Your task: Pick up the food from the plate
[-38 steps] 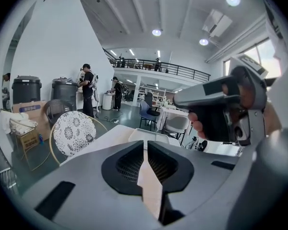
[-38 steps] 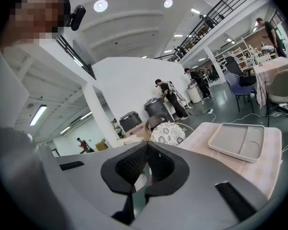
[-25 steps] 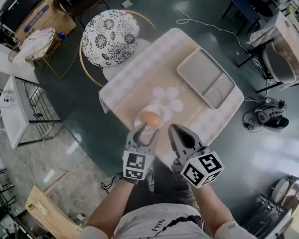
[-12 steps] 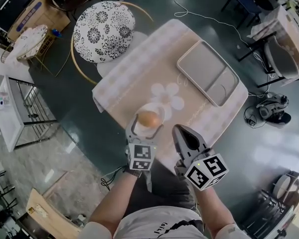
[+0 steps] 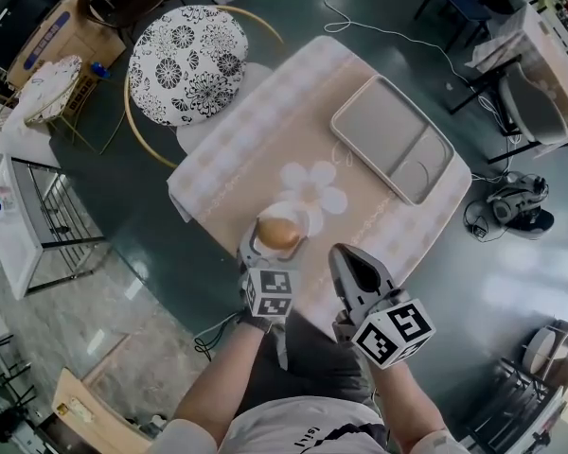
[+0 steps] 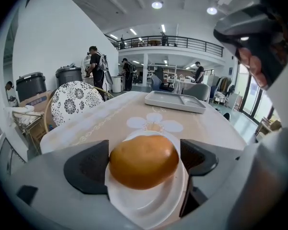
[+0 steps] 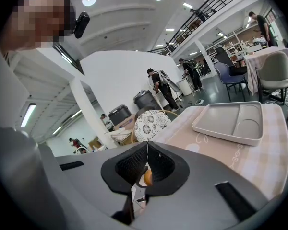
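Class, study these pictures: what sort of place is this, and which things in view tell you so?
Probably a large open workshop or lab hall, not a home: a railed mezzanine runs overhead, big bins stand nearby, and several people are busy further back.

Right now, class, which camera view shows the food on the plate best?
The left gripper view: the round orange-brown food fills the centre, close up. The head view shows it small from above; the right gripper view, only a sliver.
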Action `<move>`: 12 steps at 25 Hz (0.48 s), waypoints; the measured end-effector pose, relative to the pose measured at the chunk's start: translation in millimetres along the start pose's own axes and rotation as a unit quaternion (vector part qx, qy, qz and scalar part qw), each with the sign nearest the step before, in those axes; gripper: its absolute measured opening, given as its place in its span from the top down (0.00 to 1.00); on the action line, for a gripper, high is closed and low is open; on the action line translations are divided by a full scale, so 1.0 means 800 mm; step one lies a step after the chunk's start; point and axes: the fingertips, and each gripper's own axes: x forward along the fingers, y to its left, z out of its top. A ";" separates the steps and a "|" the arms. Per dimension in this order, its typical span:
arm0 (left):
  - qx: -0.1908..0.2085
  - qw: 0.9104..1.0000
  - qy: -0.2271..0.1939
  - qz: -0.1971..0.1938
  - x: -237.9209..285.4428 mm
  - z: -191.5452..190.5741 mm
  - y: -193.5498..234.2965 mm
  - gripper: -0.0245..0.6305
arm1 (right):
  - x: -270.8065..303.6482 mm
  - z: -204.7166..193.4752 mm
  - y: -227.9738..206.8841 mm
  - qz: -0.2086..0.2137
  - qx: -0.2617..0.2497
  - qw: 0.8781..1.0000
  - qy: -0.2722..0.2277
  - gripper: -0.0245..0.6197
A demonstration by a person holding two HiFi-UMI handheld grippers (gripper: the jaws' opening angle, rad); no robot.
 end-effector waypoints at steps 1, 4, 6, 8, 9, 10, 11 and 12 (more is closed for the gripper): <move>0.000 1.000 0.004 0.002 0.003 -0.004 0.001 0.29 | 0.000 -0.001 -0.001 0.000 0.000 1.000 0.000 0.94; -0.001 1.000 0.012 0.006 0.009 -0.012 0.004 0.29 | -0.001 -0.002 -0.005 -0.003 0.001 1.000 0.000 0.94; -0.002 1.000 0.012 0.006 0.010 -0.012 0.005 0.29 | -0.002 -0.003 -0.007 -0.004 0.001 1.000 0.000 0.94; -0.006 1.000 0.010 0.005 0.009 -0.010 0.006 0.29 | -0.003 -0.003 -0.008 -0.005 0.001 1.000 0.001 0.94; -0.007 1.000 0.008 0.004 0.007 -0.008 0.006 0.29 | -0.004 -0.002 -0.008 -0.006 0.001 1.000 0.002 0.94; -0.008 1.000 0.006 0.003 0.004 -0.005 0.006 0.29 | -0.005 -0.002 -0.008 -0.006 0.001 1.000 0.003 0.94; -0.008 1.000 0.003 0.002 0.001 -0.001 0.005 0.29 | -0.006 -0.001 -0.007 -0.007 0.001 1.000 0.003 0.94; -0.008 1.000 0.000 0.000 -0.002 0.003 0.005 0.29 | -0.006 0.000 -0.006 -0.007 0.001 1.000 0.003 0.94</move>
